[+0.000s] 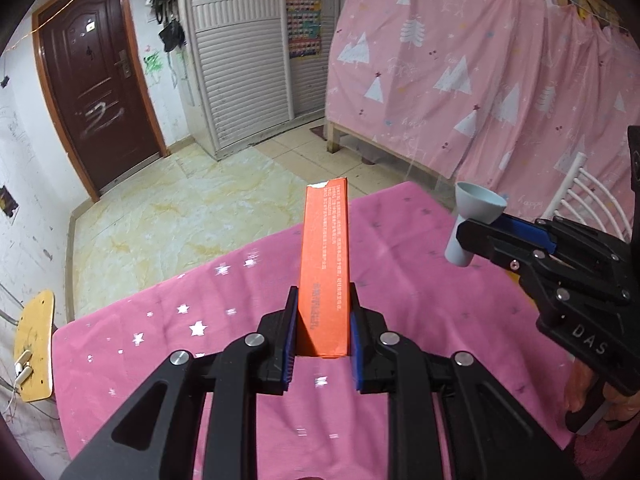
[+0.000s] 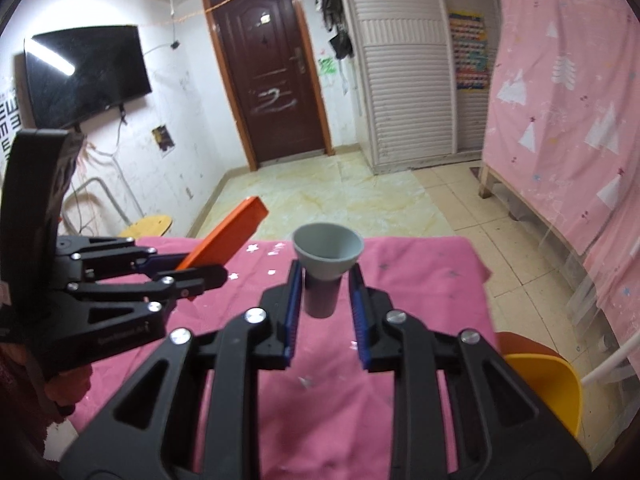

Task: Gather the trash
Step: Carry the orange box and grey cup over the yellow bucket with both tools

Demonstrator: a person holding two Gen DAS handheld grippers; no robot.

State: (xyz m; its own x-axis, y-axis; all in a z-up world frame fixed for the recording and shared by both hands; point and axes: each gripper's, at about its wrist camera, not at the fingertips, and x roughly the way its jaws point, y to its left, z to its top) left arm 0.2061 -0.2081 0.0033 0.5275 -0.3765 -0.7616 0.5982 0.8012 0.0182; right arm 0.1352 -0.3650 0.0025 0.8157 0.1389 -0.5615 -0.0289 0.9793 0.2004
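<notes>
My left gripper is shut on a long orange box, which sticks out forward above the pink star-patterned tablecloth. In the right wrist view the same orange box slants up out of the left gripper at the left. My right gripper is shut on the stem of a grey funnel-shaped cup, mouth upward. From the left wrist view the grey cup shows at the right, clamped in the right gripper. Both items hang clear of the table.
The table's far edge drops to a tiled floor. A yellow chair stands at the table's right, a wooden stool at its left. Beyond are a brown door, a white slatted wardrobe and a pink curtain.
</notes>
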